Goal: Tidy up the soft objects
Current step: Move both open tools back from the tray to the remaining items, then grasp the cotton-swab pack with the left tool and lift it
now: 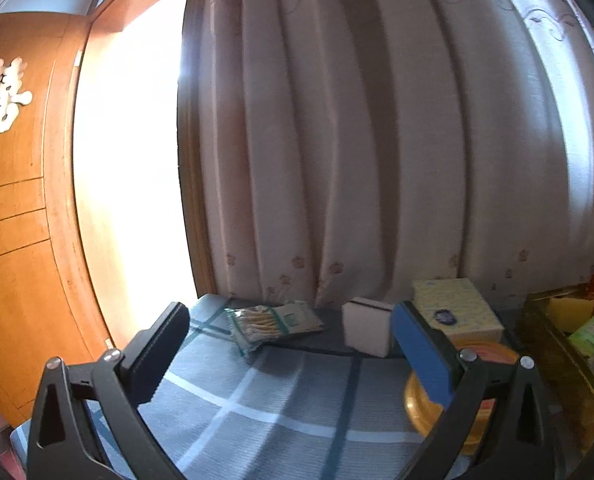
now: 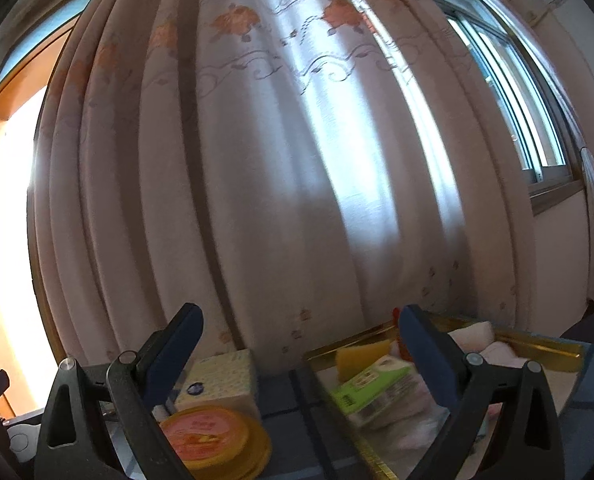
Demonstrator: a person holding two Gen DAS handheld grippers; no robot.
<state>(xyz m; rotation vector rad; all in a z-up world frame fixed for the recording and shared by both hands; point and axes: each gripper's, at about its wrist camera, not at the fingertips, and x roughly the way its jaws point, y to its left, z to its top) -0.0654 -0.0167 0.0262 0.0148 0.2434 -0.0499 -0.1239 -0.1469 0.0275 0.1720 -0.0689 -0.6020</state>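
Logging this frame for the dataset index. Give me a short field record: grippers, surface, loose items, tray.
left gripper: open, empty
right gripper: open, empty
surface: blue checked cloth, curtain behind
loose items: cotton swab packet, white box, tissue box, round yellow tin
gold tray: yellow sponge, green pack, white soft items

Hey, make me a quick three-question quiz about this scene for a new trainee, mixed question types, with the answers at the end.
1. True or false: the left gripper is shut on the cotton swab pack.
2. Which item lies inside the gold tray? A) green packet B) tissue box C) round tin
3. Fill in: the right gripper is ____ and holds nothing.

Key: 1 false, it is open and empty; 2 A; 3 open.
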